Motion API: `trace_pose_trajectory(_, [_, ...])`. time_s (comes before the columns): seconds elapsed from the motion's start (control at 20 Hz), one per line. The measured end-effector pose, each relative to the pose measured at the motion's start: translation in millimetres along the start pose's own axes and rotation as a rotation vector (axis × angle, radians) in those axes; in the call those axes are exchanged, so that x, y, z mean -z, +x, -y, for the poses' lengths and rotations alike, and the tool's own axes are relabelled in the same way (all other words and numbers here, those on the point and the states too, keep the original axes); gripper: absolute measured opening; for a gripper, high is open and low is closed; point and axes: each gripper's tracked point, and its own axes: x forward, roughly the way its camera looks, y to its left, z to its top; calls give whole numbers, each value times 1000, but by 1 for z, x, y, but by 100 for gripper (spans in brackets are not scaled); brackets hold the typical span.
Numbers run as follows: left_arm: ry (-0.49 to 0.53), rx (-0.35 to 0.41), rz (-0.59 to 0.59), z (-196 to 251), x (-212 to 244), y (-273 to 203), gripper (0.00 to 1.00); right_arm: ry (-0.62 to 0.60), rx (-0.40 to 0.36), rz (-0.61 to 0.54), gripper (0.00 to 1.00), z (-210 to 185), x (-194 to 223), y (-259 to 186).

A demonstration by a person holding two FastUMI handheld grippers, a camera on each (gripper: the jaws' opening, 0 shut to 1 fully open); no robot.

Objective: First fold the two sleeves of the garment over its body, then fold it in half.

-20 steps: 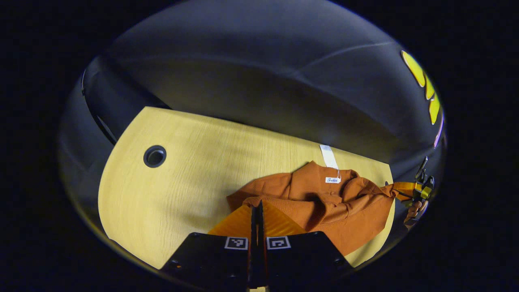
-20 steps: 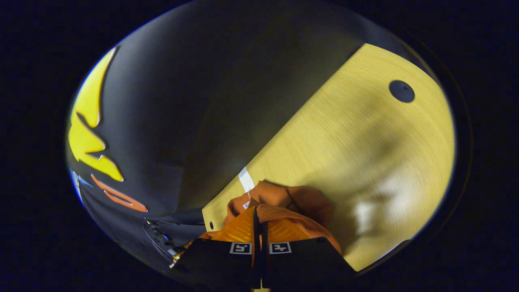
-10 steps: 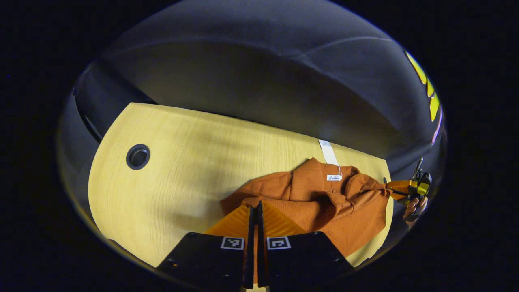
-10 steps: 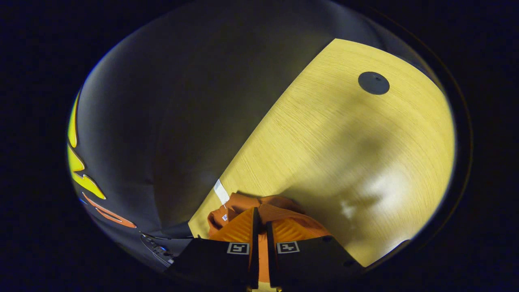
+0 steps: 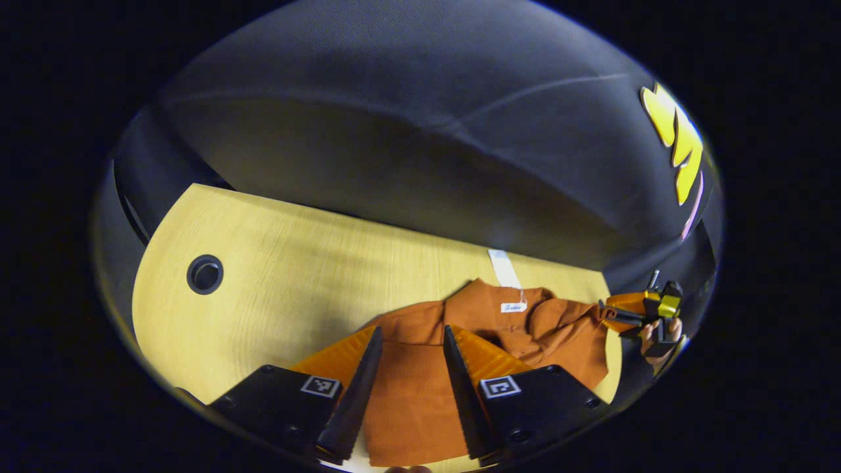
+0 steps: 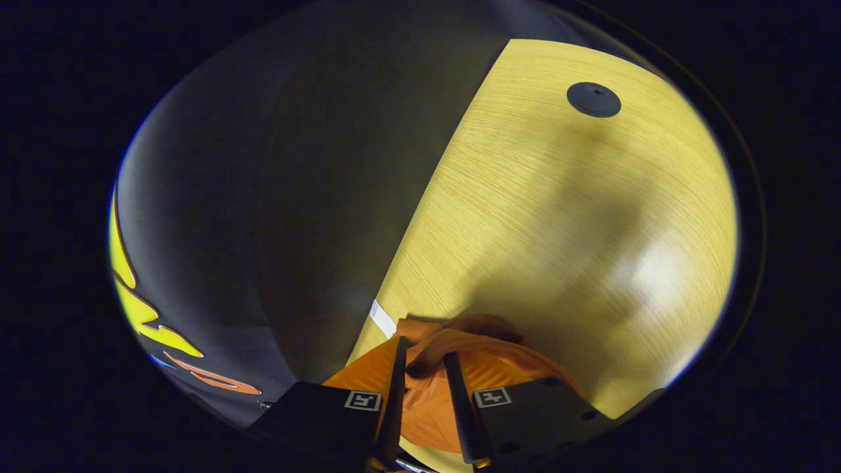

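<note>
Both the left claw (image 5: 407, 341) and right claw (image 6: 424, 358) stand parted over the rust-orange garment (image 5: 525, 332) on the table (image 5: 295, 263), apparently gripping nothing.

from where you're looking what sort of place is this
Most likely a staged recording booth, not a home: a light wooden tabletop with a round cable hole, black cloth walls close behind it, and a rust-orange knit garment laid out for folding.

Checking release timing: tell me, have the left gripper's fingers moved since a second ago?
Yes. The left gripper has opened: its fingers, earlier closed, now stand apart over the garment lying on the table.
</note>
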Motion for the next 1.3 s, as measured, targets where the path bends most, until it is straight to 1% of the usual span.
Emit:
trace_pose_trajectory(0.05, [-3, -6, 26, 2, -5, 1, 68, 17, -28, -4, 31, -7, 1, 2])
trace_pose_trajectory(0.1, [-5, -6, 63, 1, -15, -1, 64, 36, -61, -9, 34, -15, 3, 3])
trace_pose_trajectory(0.15, [-8, 0, 94, 3, -23, -2, 78, 52, -91, -18, 39, -23, 6, 4])
trace_pose_trajectory(0.2, [-10, 1, 102, 8, -25, -4, 82, 72, -105, -25, 60, -28, 7, 3])
trace_pose_trajectory(0.25, [-3, -2, 99, 9, -24, -7, 96, 78, -126, -27, 81, -33, 8, 2])
trace_pose_trajectory(0.3, [-2, -6, 85, 8, -20, -10, 90, 78, -147, -19, 80, -40, 8, 2])
trace_pose_trajectory(0.35, [-12, -11, 79, 8, -18, -13, 91, 71, -165, -10, 82, -46, 8, 2])
trace_pose_trajectory(0.4, [-25, -19, 87, 6, -18, -16, 92, 67, -175, 3, 87, -50, 5, -1])
trace_pose_trajectory(0.45, [-43, -34, 103, 2, -21, -18, 81, 62, -196, 14, 88, -56, 3, -3])
trace_pose_trajectory(0.5, [-63, -48, 120, 0, -24, -23, 92, 45, -200, 20, 89, -61, 5, -6])
trace_pose_trajectory(0.55, [-75, -55, 135, -1, -27, -31, 92, 11, -191, 22, 91, -64, 9, -11])
trace_pose_trajectory(0.6, [-85, -72, 153, -4, -31, -43, 96, -43, -173, 36, 94, -68, 12, -19])
trace_pose_trajectory(0.65, [-92, -85, 178, -5, -35, -52, 99, -123, -144, 57, 94, -68, 16, -26])
trace_pose_trajectory(0.7, [-91, -94, 204, -3, -39, -66, 99, -217, -112, 79, 87, -68, 19, -35])
trace_pose_trajectory(0.75, [-81, -107, 236, 0, -43, -80, 99, -311, -87, 105, 94, -69, 21, -46])
trace_pose_trajectory(0.85, [-14, -153, 301, 7, -46, -108, 99, -455, -53, 173, 94, -78, 26, -71])
trace_pose_trajectory(0.95, [59, -209, 371, 15, -47, -137, 99, -566, -30, 225, 95, -85, 38, -102])
trace_pose_trajectory(1.0, [91, -234, 401, 21, -45, -152, 99, -630, -6, 253, 94, -84, 45, -117])
trace_pose_trajectory(1.05, [117, -259, 437, 26, -41, -175, 99, -701, 13, 292, 94, -86, 52, -132])
trace_pose_trajectory(1.1, [133, -268, 476, 35, -38, -191, 99, -783, 28, 344, 94, -90, 59, -151])
trace_pose_trajectory(1.15, [147, -270, 501, 48, -32, -207, 98, -861, 58, 408, 95, -91, 66, -171])
trace_pose_trajectory(1.2, [166, -272, 528, 58, -24, -221, 98, -938, 60, 469, 87, -97, 79, -192])
trace_pose_trajectory(1.3, [203, -291, 566, 74, -7, -239, 98, -1080, 68, 589, 88, -105, 111, -229])
